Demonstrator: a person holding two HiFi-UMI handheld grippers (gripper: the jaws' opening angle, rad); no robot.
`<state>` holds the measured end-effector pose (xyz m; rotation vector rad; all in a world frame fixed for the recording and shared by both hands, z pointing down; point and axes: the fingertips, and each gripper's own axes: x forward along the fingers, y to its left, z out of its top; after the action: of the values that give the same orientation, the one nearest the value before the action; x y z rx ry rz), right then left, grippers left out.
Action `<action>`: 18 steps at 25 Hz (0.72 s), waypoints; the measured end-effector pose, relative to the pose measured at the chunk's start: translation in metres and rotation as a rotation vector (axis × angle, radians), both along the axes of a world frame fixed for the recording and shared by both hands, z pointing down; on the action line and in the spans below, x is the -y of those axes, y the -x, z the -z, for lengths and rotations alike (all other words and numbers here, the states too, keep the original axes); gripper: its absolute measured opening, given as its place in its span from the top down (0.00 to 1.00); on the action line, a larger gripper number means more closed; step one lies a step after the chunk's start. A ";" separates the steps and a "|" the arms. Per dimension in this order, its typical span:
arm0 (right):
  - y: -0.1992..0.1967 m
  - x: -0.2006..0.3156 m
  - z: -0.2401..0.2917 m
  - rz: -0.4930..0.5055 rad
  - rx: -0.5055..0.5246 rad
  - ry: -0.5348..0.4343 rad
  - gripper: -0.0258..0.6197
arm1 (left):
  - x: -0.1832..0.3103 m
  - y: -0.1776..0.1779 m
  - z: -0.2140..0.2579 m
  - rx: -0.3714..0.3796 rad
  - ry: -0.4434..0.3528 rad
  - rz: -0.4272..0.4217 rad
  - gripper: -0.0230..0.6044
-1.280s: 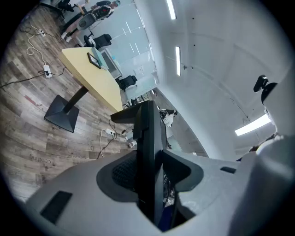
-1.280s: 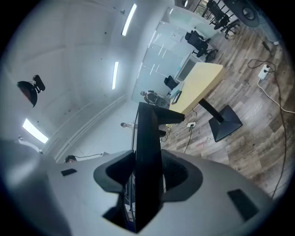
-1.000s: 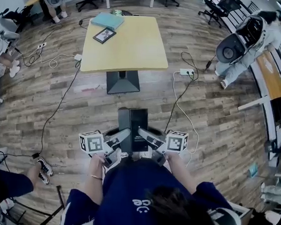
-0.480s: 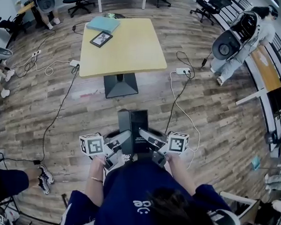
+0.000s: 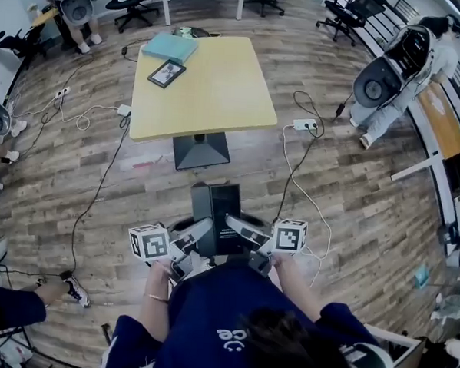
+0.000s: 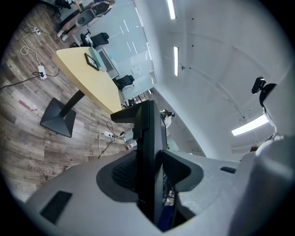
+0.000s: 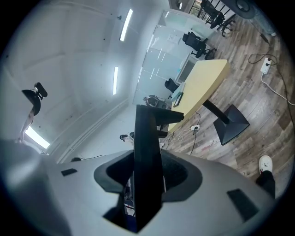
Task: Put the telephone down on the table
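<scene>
**Head view:** a person in a dark blue top (image 5: 222, 325) stands on a wood floor (image 5: 352, 193) w/ a gripper in each hand. The left gripper (image 5: 199, 230) & right gripper (image 5: 239, 227) come in from either side and meet on the telephone (image 5: 217, 206). The telephone is a black slab-like unit, held upright btwn them in the air, just in front of the person and over the floor. It's apart from the table (image 5: 212, 86), which stands farther off, and doesn't touch it. The tabletop is pale yellow, on a black pedestal base (image 5: 201, 151). At its far-left corner lies a teal folder (image 5: 169, 47), w/ a dark framed picture (image 5: 166, 73) just nearer. A white power strip (image 5: 304, 125) w/ cable lies on the floor right of the base. Far right there's another person in light clothes (image 5: 432, 59) by a grey chair.

**Left gripper view:** the left gripper (image 6: 150, 173) has the telephone (image 6: 148, 133) standing edge-on btwn its fingers (image 6: 117, 173). The pads press on both faces, so the gap is only as wide as the slab. The table (image 6: 85, 78) shows well beyond, upper left, w/ the framed picture on it.

**Right gripper view:** the right gripper (image 7: 147, 182) is the same. Its fingers (image 7: 177, 177) are clamped on the telephone (image 7: 146, 138), a dark upright slab filling the gap. The table (image 7: 203, 83) and its base sit far off to the right.
</scene>
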<state>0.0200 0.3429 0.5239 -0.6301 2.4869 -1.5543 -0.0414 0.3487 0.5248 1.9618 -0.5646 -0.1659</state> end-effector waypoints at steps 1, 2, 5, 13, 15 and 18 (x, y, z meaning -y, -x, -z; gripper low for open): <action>-0.002 0.008 0.001 0.010 0.000 -0.005 0.67 | 0.008 -0.002 0.001 -0.004 -0.003 0.008 0.69; -0.005 0.017 0.001 0.018 0.001 -0.010 0.67 | 0.016 -0.005 0.001 -0.006 -0.004 0.016 0.69; -0.013 0.050 0.001 0.029 0.013 -0.007 0.67 | 0.048 -0.013 0.001 0.008 -0.001 0.038 0.69; -0.029 0.138 0.000 0.087 0.045 0.012 0.67 | 0.133 -0.029 0.002 0.035 0.015 0.097 0.69; -0.036 0.162 0.001 0.106 0.043 0.009 0.67 | 0.155 -0.037 0.002 0.037 0.016 0.106 0.69; -0.047 0.190 0.000 0.138 0.037 0.001 0.67 | 0.180 -0.048 0.000 0.035 0.023 0.124 0.69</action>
<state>0.0670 0.1532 0.5239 -0.4338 2.5504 -1.5980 0.0070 0.1684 0.5251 1.9114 -0.7093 -0.2019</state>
